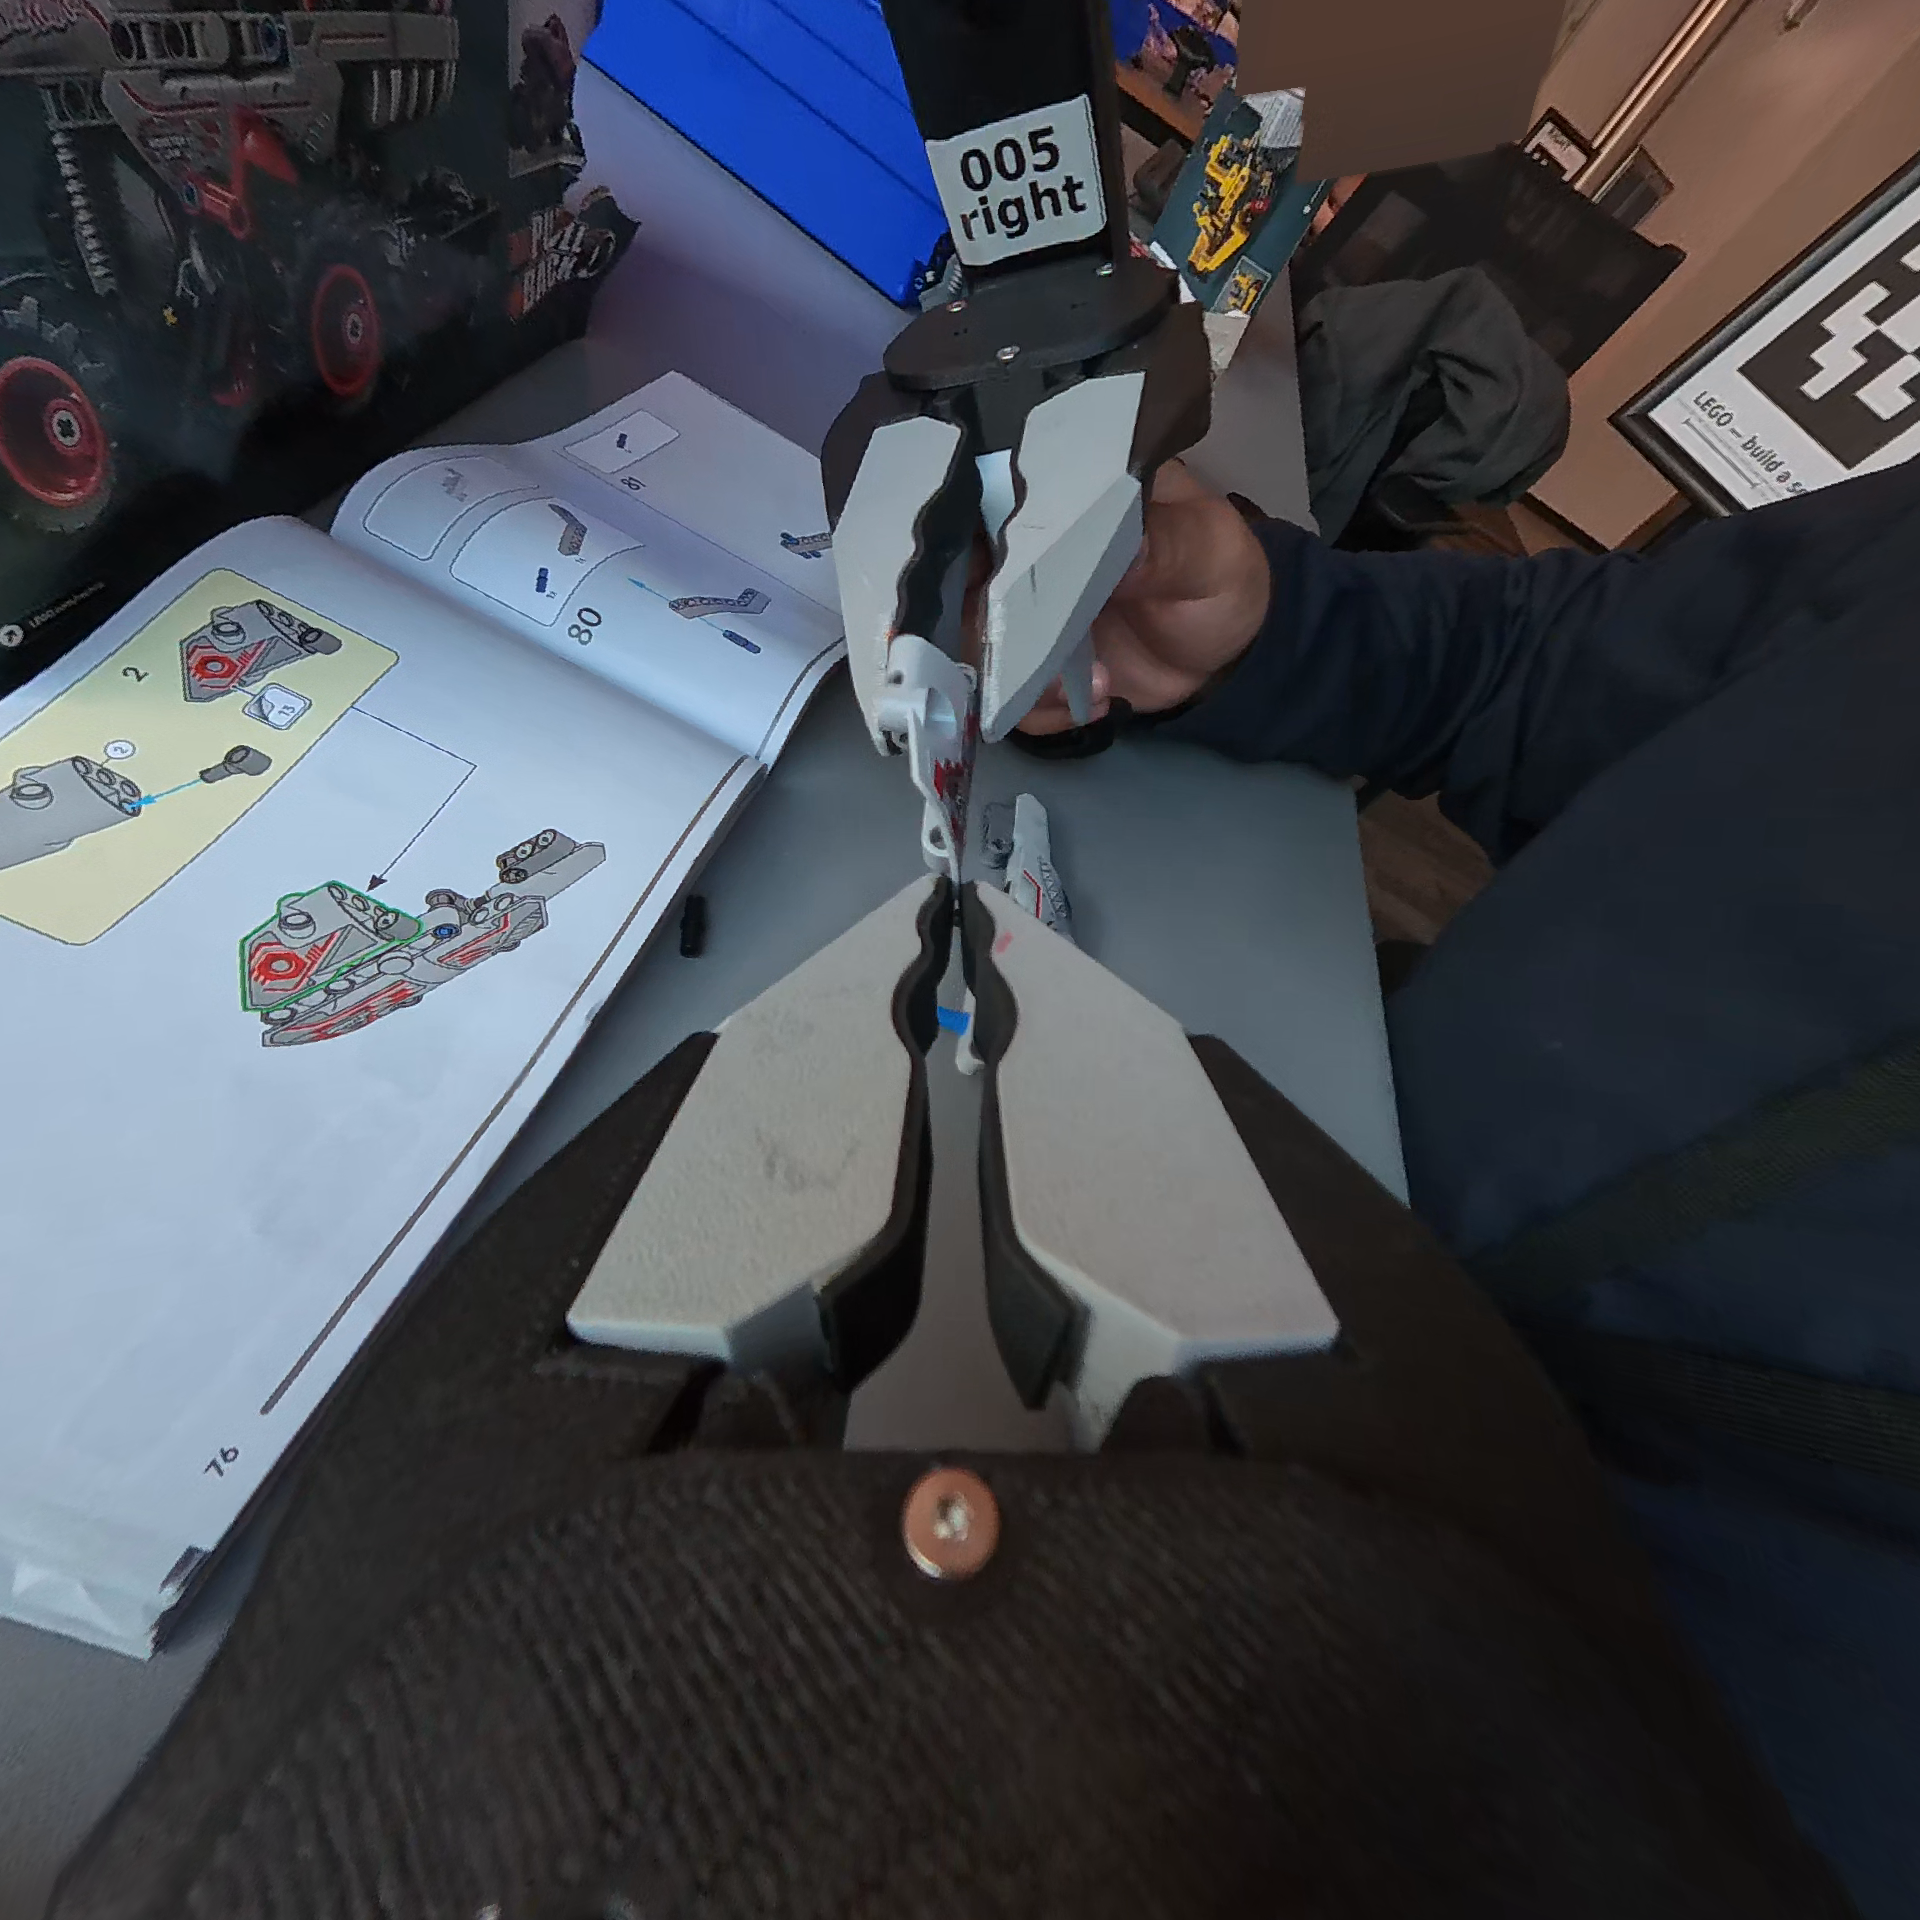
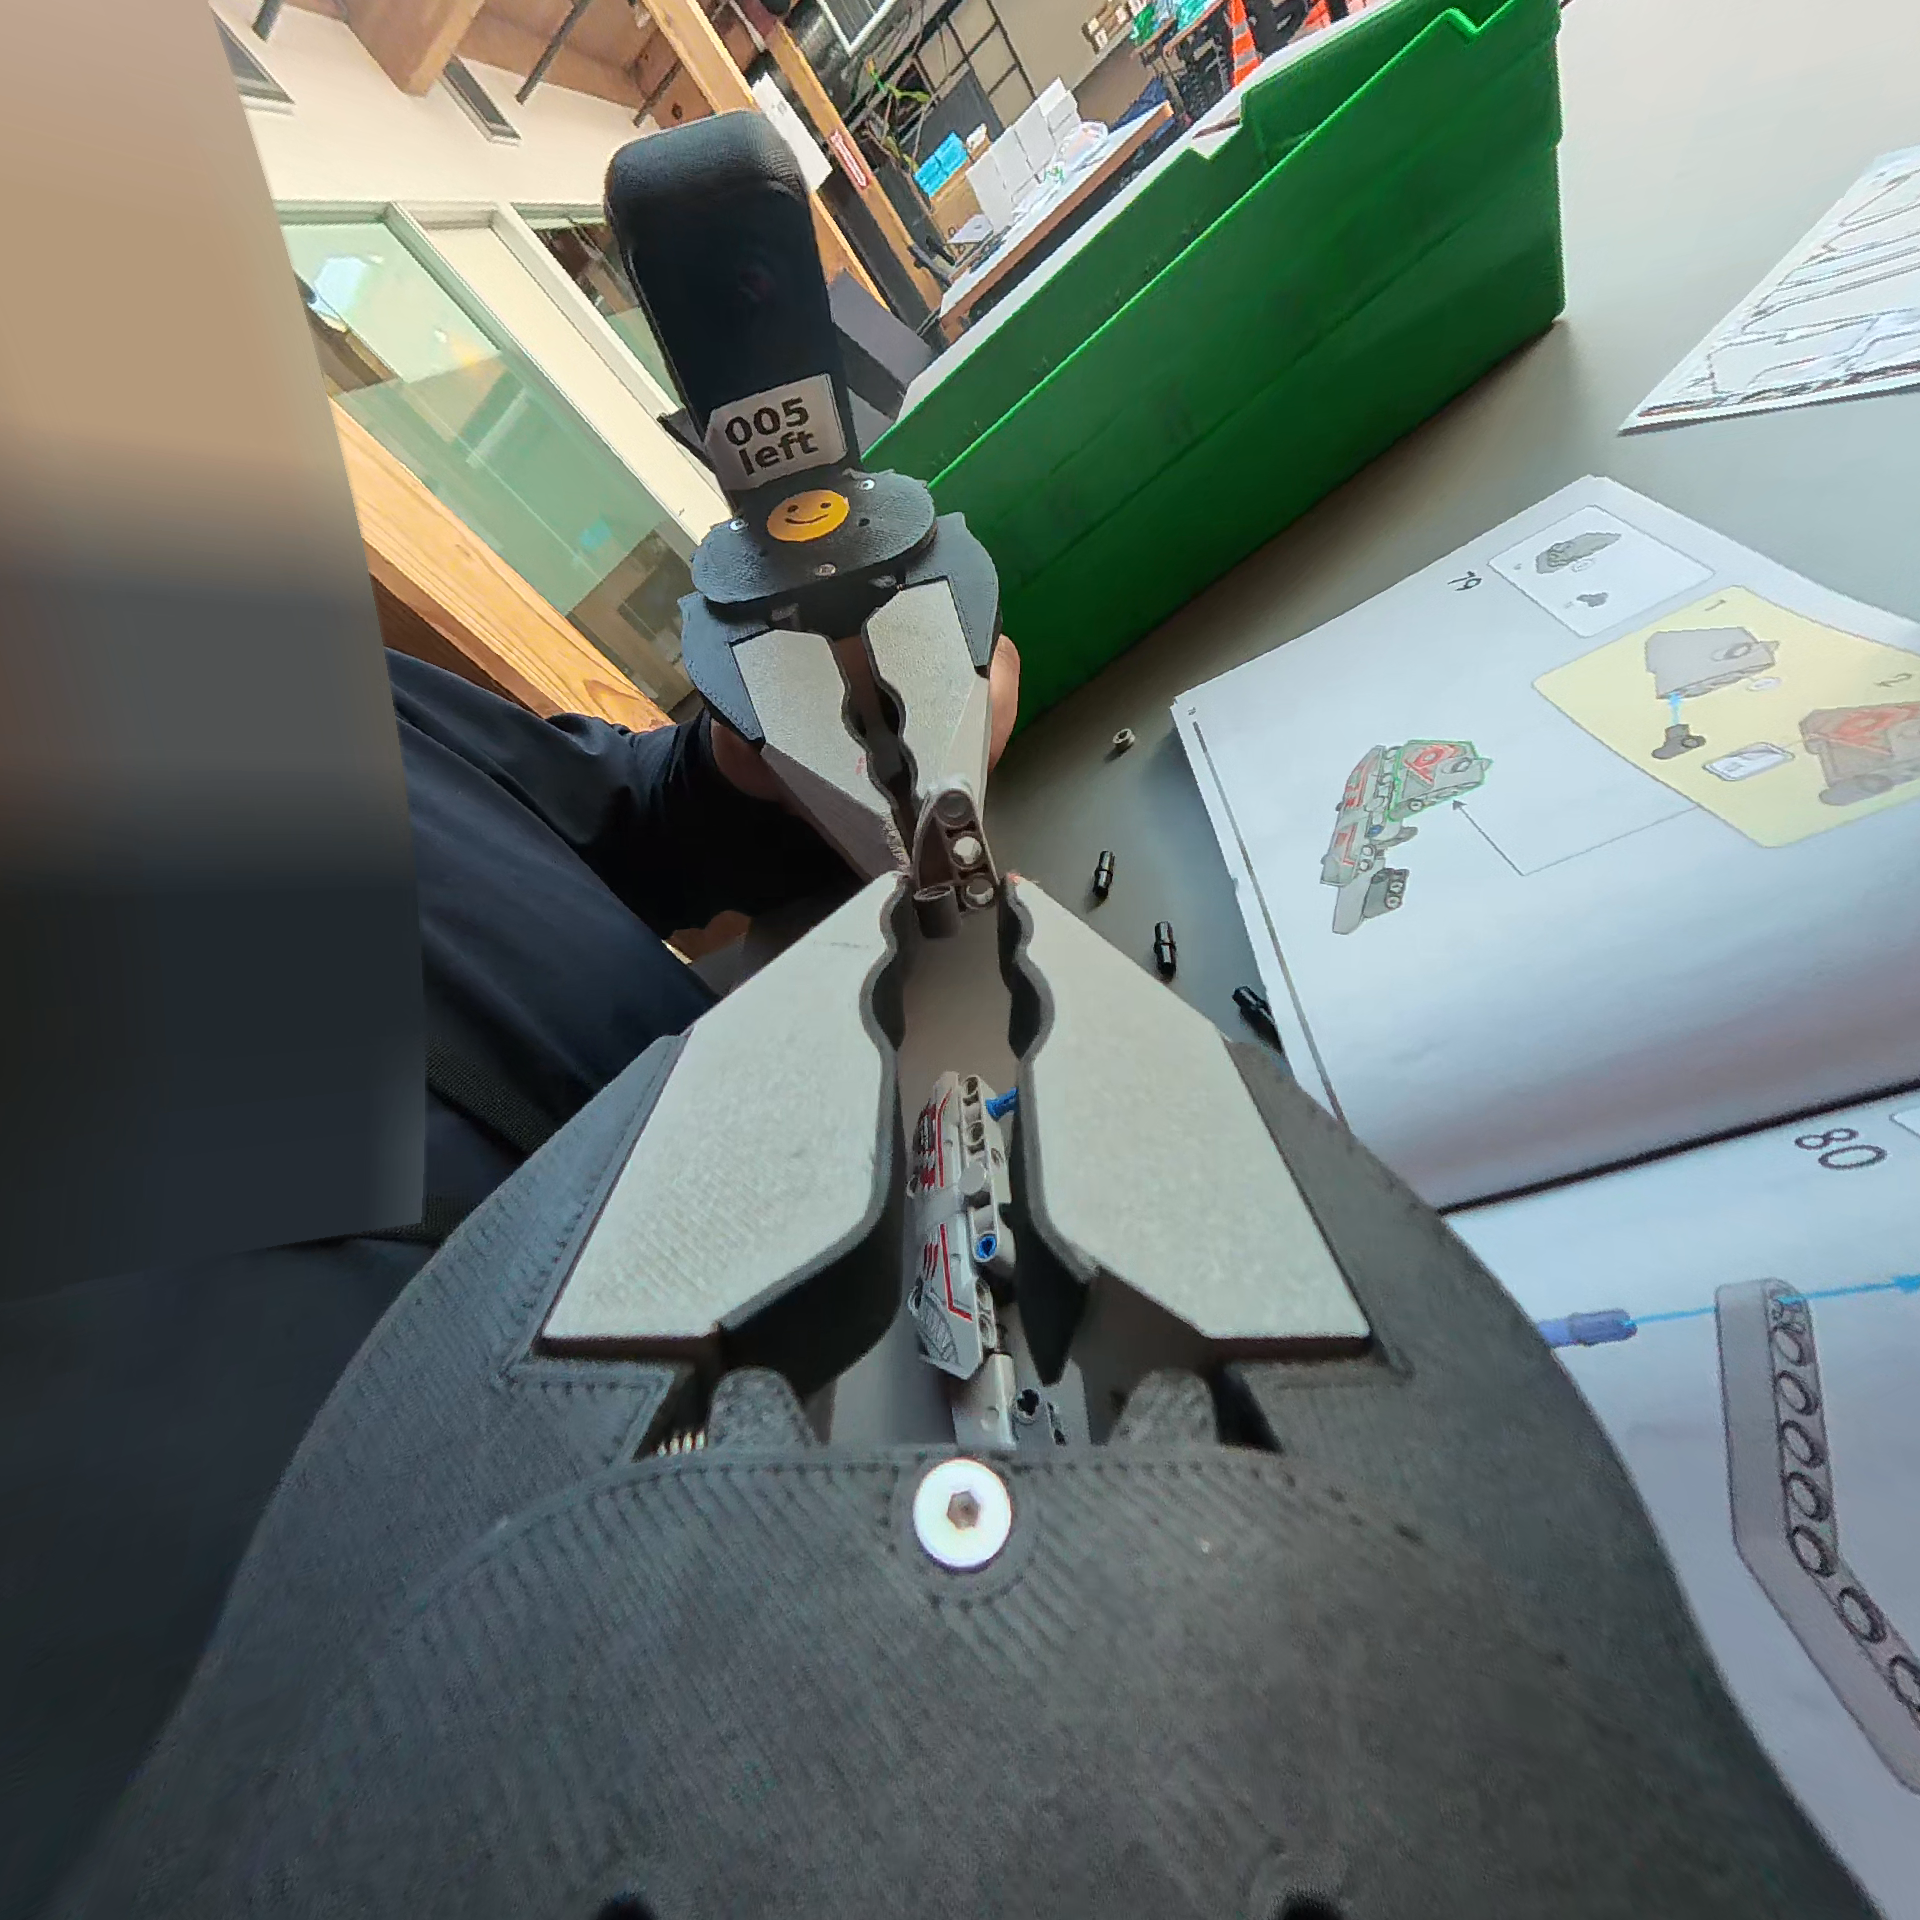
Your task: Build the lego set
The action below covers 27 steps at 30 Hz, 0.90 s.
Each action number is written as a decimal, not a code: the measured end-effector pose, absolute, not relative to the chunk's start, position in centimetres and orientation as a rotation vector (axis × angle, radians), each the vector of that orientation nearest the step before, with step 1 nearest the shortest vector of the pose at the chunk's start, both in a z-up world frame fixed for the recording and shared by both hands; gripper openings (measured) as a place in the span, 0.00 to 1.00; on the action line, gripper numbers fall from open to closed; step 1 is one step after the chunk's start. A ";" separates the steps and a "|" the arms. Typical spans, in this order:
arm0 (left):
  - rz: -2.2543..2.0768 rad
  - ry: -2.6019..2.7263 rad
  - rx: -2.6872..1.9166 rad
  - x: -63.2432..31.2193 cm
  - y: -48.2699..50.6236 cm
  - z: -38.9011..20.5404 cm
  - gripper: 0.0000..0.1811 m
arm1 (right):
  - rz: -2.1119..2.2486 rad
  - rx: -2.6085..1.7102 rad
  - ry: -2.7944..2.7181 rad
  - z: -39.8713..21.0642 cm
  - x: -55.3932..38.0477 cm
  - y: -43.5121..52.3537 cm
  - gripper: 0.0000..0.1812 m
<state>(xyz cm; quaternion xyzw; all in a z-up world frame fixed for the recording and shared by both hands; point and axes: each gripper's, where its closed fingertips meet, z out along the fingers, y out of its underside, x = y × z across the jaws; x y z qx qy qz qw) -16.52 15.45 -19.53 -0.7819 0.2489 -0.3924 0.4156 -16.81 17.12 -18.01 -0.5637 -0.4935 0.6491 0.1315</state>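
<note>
Left gripper (image 1: 956, 894): pinched on the near end of a small grey red-stickered lego panel (image 2: 951, 836), mid-air above the grey table (image 1: 1195, 935).
Right gripper (image 2: 951, 904): clamped on its far end.
Tip: probably line up with the grey sub-build (image 2: 961, 1236) below, press gently.

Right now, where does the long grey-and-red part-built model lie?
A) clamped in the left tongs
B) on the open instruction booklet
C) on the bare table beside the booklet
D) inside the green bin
C: the part-built model lies on the grey table beside the instruction booklet, below the small panel piece that the left tongs and right tongs hold between them.
</note>
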 end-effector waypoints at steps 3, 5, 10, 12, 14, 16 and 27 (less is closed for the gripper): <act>-0.975 0.618 -1.970 -16.6 15.6 -19.6 0.00 | 1.874 -1.647 -1.449 -18.3 -16.7 17.2 0.06; -0.974 0.613 -1.972 -16.7 15.6 -19.7 0.00 | 1.868 -1.652 -1.460 -18.4 -16.7 17.2 0.06; -0.974 0.611 -1.981 -16.7 15.7 -19.8 0.00 | 1.880 -1.668 -1.470 -18.8 -16.6 17.0 0.07; -0.972 0.610 -1.980 -16.7 15.7 -19.8 0.00 | 1.889 -1.676 -1.468 -18.9 -16.6 17.0 0.06; -0.972 0.607 -1.981 -16.8 15.7 -19.8 0.00 | 1.892 -1.683 -1.473 -19.1 -16.5 17.0 0.06; -0.976 0.604 -1.980 -16.8 15.7 -19.8 0.00 | 1.892 -1.687 -1.475 -19.1 -16.5 17.0 0.06; -0.975 0.626 -1.964 -16.7 15.6 -19.6 0.02 | 1.891 -1.677 -1.516 -19.3 -16.7 16.3 0.07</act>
